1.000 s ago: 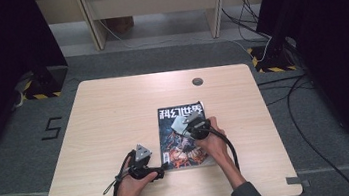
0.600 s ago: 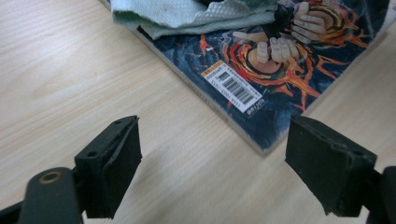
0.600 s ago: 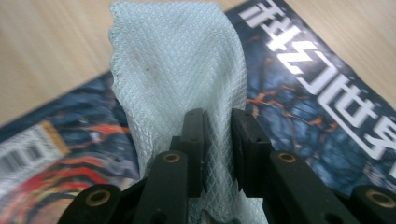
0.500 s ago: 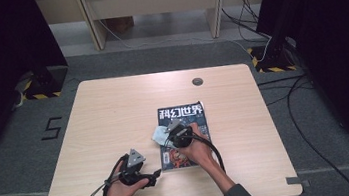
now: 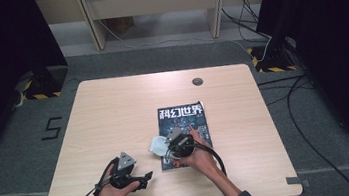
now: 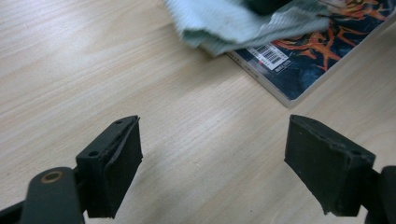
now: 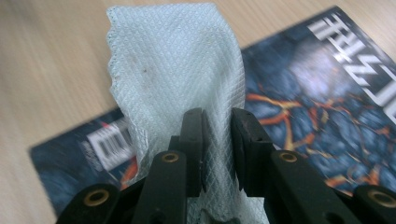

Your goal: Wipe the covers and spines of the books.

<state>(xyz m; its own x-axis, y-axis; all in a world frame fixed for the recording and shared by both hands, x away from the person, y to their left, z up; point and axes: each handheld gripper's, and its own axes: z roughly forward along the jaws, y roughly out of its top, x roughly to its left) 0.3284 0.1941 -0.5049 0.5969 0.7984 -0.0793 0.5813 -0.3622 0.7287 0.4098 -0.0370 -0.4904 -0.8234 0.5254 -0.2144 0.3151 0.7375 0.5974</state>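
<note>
My right gripper [image 7: 217,140] had its jaws pinched nearly closed on a pale, waffle-textured cloth [image 7: 182,70], which draped forward over the near left corner of the magazine [image 7: 299,112], by its barcode. In the high view the cloth [image 5: 158,144] hung over the magazine's left edge onto the tabletop [image 5: 114,115]. My left gripper [image 6: 212,163] stood with jaws wide apart and nothing between them, low over bare wood just short of the magazine's corner [image 6: 299,70], near the front edge.
</note>
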